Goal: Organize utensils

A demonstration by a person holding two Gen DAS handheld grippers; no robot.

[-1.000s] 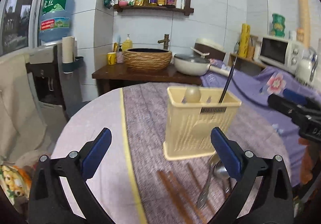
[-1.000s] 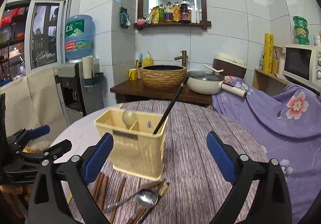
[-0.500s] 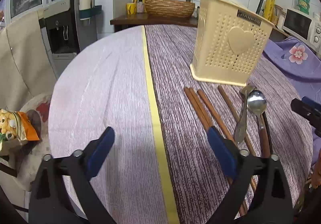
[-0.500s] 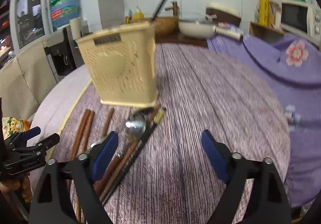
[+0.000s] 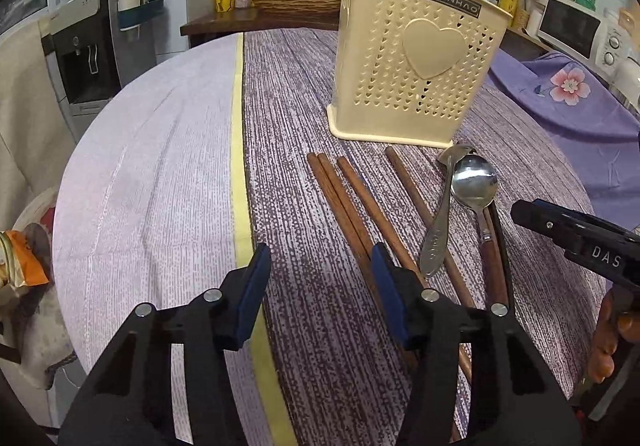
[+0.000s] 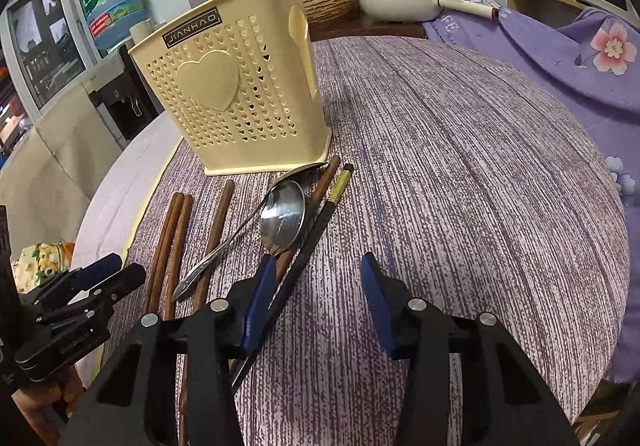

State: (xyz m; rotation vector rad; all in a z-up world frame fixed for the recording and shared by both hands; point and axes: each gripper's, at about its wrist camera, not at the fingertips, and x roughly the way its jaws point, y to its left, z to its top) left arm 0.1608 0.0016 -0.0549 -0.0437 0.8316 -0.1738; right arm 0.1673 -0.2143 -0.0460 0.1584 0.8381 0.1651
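Left wrist view: the left hand-held gripper [image 5: 320, 278] hangs low over the table [image 5: 160, 166], its jaws half spread and closing with only cloth between the pads. The brown chopsticks [image 5: 348, 202] lie just right of its right pad, long axes running from near to far toward the cream utensil holder [image 5: 416, 58], which stands upright at the far side. Farther right lie the two steel spoons [image 5: 474, 178] and a black chopstick beside them, on the same near-to-far axis. The right hand-held gripper [image 5: 560, 226] enters from the right edge, nearer the spoons. Against the frame half a second earlier, the jaws are much narrower and the utensils sit larger and closer. Right wrist view: the right hand-held gripper [image 6: 318, 302] is also half spread and closing, nothing between its pads; its left pad sits over the near end of the black chopstick [image 6: 320, 222] and just near of the larger spoon's bowl [image 6: 282, 216]. The left hand-held gripper [image 6: 80, 286] shows at the left edge, beside the brown chopsticks [image 6: 172, 230]. The holder [image 6: 236, 86] stands beyond. Compared with the earlier frame, this gripper is lower and narrower. Judged from this layout, each gripper must shift inward to straddle a stick.
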